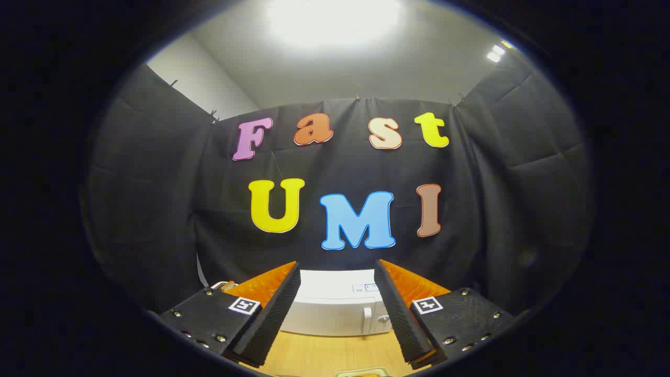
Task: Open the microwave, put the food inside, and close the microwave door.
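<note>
White microwave (pixel 335 309) seen beyond the fingers, framed in the gap between them, door closed, set on a pale wood table (pixel 324 356) against the black cloth wall. Gripper (pixel 337 298) spread wide, gripping nothing, ridged black pads (pixel 272 314) facing each other over orange backing. Glimpsed just below the fingers, nearer than the microwave: possibly the food (pixel 364 373) on a dish, too cropped to be sure.
</note>
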A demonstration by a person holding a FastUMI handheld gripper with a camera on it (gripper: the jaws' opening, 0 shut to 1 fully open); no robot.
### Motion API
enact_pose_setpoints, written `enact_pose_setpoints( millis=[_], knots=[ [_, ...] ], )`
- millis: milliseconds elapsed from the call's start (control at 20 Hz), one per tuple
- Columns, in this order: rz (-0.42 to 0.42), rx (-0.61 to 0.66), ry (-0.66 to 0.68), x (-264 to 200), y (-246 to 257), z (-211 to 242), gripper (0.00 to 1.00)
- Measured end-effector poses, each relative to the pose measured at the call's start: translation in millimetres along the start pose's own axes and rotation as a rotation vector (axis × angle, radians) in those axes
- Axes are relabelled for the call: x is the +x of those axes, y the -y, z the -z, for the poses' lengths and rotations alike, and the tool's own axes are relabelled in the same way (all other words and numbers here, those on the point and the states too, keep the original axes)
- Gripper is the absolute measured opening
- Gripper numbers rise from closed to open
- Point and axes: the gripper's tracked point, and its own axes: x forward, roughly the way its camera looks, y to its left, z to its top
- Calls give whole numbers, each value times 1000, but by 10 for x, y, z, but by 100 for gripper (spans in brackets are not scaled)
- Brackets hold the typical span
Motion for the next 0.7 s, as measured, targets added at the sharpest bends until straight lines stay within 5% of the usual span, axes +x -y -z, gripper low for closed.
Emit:
enact_pose_setpoints(
  millis=[700],
  knots=[
    [-14, -51, 5, 34, -214, 34, 91]
  ],
)
